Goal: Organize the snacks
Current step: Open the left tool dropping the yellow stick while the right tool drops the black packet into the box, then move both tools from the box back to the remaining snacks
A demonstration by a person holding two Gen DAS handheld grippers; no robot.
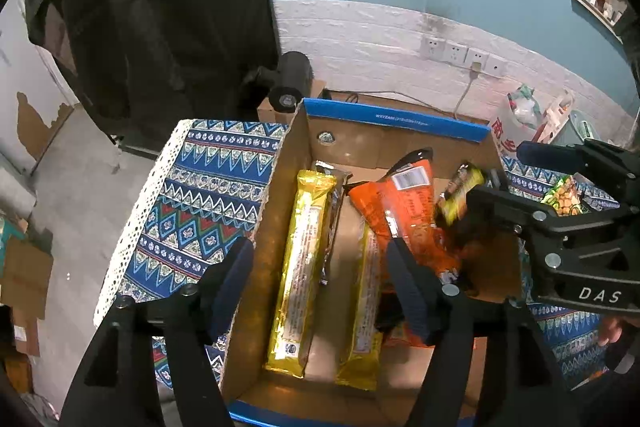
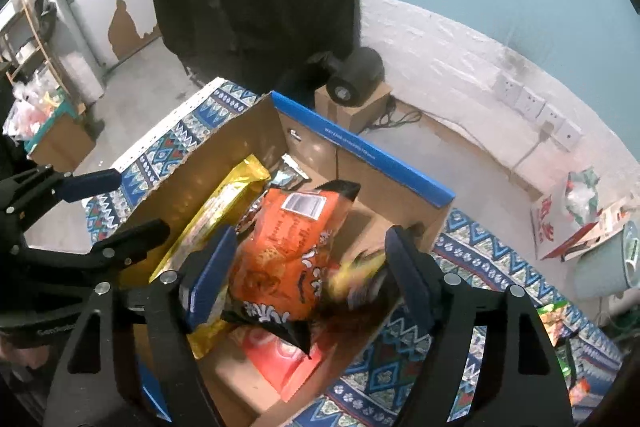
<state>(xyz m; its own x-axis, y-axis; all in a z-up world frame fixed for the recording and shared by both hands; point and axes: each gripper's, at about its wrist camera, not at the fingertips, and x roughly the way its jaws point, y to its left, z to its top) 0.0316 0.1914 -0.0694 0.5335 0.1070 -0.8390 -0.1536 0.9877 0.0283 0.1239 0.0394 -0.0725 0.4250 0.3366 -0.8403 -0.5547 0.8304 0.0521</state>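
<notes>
A cardboard box (image 1: 280,163) with a blue rim stands on a patterned cloth and holds the snacks. Two long gold packets (image 1: 304,267) lie side by side in it, with orange bags (image 1: 412,211) and a small yellow-green packet (image 1: 460,195) to their right. My left gripper (image 1: 320,275) hangs open over the gold packets, touching nothing. In the right wrist view my right gripper (image 2: 308,267) stands open above the orange bag (image 2: 280,251). A blurred yellow packet (image 2: 352,275) lies loose by its right finger. Each gripper also shows in the other's view: right gripper (image 1: 504,175), left gripper (image 2: 138,203).
The blue patterned cloth (image 1: 192,195) with a white lace edge covers the table around the box. More snack packets (image 1: 564,199) lie on the cloth to the right. A black roll (image 1: 290,83) sits on a small carton behind the box. Sockets and a cable line the wall.
</notes>
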